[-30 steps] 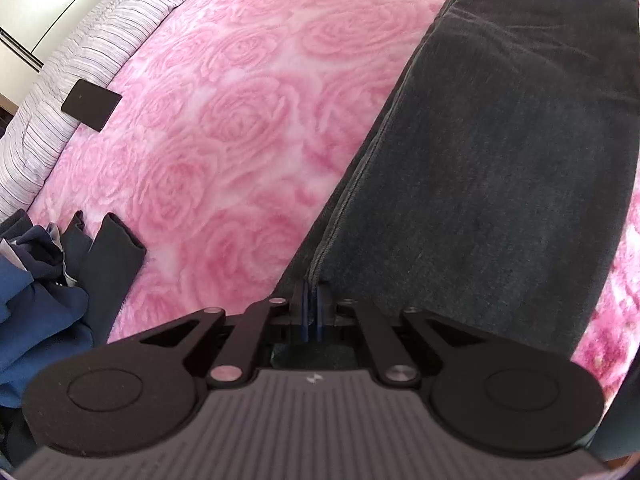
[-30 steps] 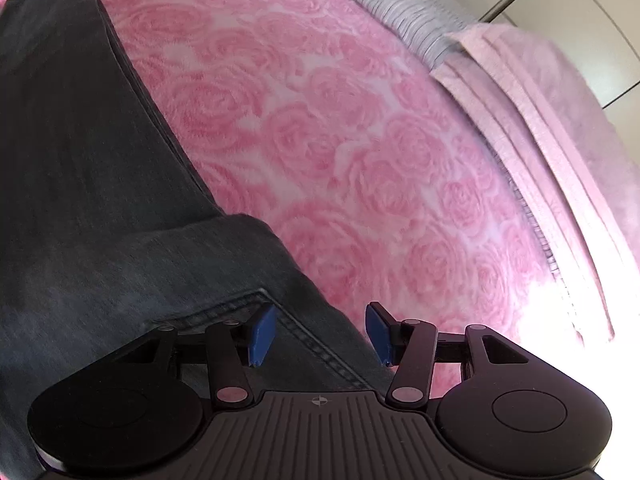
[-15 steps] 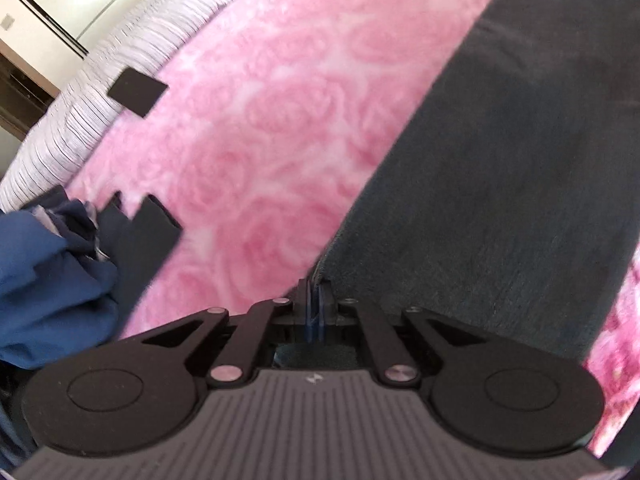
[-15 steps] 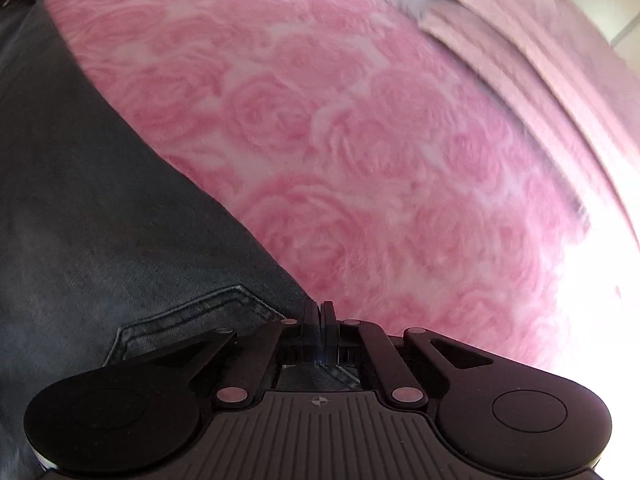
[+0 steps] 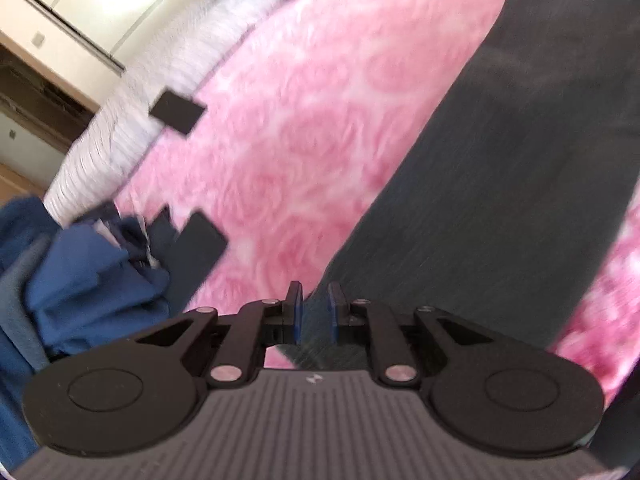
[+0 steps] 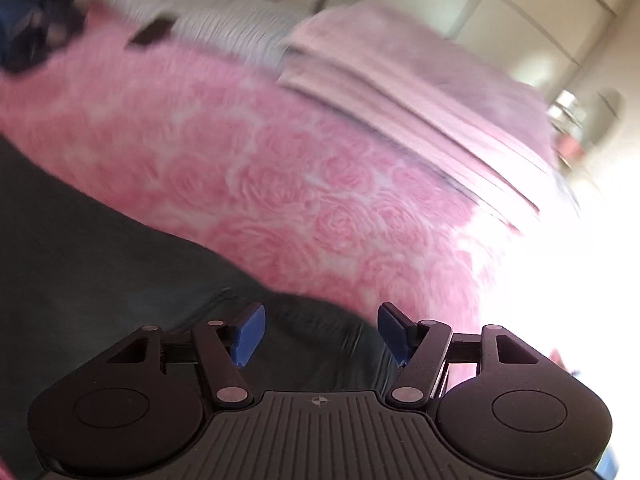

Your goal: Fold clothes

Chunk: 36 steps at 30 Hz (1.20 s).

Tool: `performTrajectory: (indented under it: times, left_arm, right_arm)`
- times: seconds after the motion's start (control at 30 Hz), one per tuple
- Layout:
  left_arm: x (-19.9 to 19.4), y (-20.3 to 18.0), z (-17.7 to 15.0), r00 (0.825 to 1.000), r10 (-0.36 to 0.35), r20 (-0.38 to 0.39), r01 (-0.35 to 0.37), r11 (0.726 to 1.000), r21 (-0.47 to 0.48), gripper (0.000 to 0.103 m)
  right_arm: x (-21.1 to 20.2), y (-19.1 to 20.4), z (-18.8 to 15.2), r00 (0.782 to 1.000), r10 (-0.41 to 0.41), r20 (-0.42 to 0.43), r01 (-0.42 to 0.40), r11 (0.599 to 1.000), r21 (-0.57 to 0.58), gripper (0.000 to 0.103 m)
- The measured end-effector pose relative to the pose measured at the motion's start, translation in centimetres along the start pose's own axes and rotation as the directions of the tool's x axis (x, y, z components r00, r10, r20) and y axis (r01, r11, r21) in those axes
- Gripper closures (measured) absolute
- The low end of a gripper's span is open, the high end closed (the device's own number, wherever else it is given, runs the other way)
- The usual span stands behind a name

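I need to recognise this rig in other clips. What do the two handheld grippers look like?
Both look alike: the left gripper and right gripper have matte black linkage arms with silver pivot pins, two round black discs at the sides, a ribbed grey body with a small round logo, and blue fingertip pads. No cables, hands or sleeves show.

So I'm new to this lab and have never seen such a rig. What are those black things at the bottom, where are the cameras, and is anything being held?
The black parts are two hand-held grippers, each with two blue-padded fingers; a person carries one in each hand. Each picture comes from a fisheye camera on a gripper, looking forward along its fingers. One view shows the left gripper, the other the right gripper. Both look down on a bed with a pink rose blanket. Dark grey jeans lie spread on it, and a pile of blue clothes waits at the side. Nothing is held: both grippers' jaws are opening, with no cloth pinched between the pads. The pictures are blurred.
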State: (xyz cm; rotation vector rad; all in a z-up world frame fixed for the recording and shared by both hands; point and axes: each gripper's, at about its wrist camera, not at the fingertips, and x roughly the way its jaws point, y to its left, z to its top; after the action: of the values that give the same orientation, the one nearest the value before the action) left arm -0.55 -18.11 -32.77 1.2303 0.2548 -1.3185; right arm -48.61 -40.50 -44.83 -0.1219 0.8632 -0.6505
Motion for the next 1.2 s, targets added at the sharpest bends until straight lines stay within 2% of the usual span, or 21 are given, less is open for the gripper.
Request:
performTrajectory:
  times: [0.13,0.23,0.33,0.43,0.5,0.6,0.63,0.73,0.77,0.8,0.93,1.03,1.1,1.2]
  left_arm:
    - [-3.1,-3.8,3.1,0.991,-0.029,0.128,0.017,0.996,0.089,0.076]
    - [-4.7,-8.5,6.3,0.962,-0.122,0.245,0.079,0.981,0.179,0.072]
    - [-5.8,-14.3,9.7,0.909,-0.248,0.336,0.139,0.938,0.317,0.067]
    - [-6.7,-20.5,13.2,0.841,-0.359,0.406,0.154,0.877,0.456,0.063]
    - [-7.1,-24.3,15.2,0.802,-0.419,0.427,0.149,0.831,0.536,0.063]
    - [-7.3,-29.4,18.2,0.759,-0.486,0.434,0.141,0.773,0.619,0.063]
    - [-7.3,-30.8,19.1,0.746,-0.505,0.434,0.142,0.757,0.637,0.063]
    - [-6.5,-33.4,22.0,0.733,-0.535,0.421,0.165,0.739,0.654,0.067]
    - [-6.0,-33.9,23.1,0.734,-0.543,0.409,0.184,0.738,0.649,0.08]
    - [-5.6,-34.0,24.1,0.735,-0.553,0.393,0.212,0.738,0.641,0.086]
    - [-4.9,-33.2,25.9,0.724,-0.594,0.35,0.305,0.731,0.611,0.101]
    - [-4.7,-31.3,26.5,0.703,-0.62,0.347,0.385,0.743,0.548,0.101]
    - [-4.7,-30.4,26.8,0.704,-0.609,0.365,0.386,0.76,0.523,0.102]
    - [-4.8,-29.6,27.4,0.703,-0.604,0.376,0.39,0.769,0.506,0.102]
  right_arm:
    - [-6.0,2.4,-5.8,0.998,0.03,0.057,-0.041,0.978,0.202,0.038]
    - [-9.8,4.2,-10.4,0.995,0.039,0.092,-0.069,0.931,0.358,0.038]
    - [-12.1,5.5,-14.5,0.994,0.039,0.106,-0.09,0.841,0.533,0.038]
    - [-13.2,7.0,-17.4,0.994,0.061,0.088,-0.103,0.771,0.628,0.038]
    - [-13.6,7.6,-18.5,0.995,0.049,0.084,-0.093,0.744,0.662,0.038]
    - [-14.6,7.7,-19.5,0.993,0.039,0.113,-0.109,0.692,0.714,0.038]
    - [-14.8,7.7,-19.6,0.992,0.032,0.122,-0.111,0.685,0.72,0.038]
    - [-14.9,7.6,-20.0,0.989,0.019,0.147,-0.123,0.665,0.737,0.038]
    - [-14.6,7.5,-20.0,0.988,0.021,0.154,-0.13,0.66,0.74,0.038]
    - [-14.1,7.5,-19.7,0.987,0.026,0.162,-0.138,0.661,0.737,0.038]
    - [-12.4,8.0,-19.0,0.98,0.055,0.193,-0.179,0.668,0.722,0.038]
    - [-10.9,8.4,-18.3,0.973,0.077,0.219,-0.216,0.648,0.731,0.038]
    - [-9.9,8.7,-17.7,0.968,0.077,0.241,-0.235,0.625,0.744,0.038]
    - [-8.2,8.9,-16.8,0.963,0.06,0.261,-0.246,0.587,0.771,0.038]
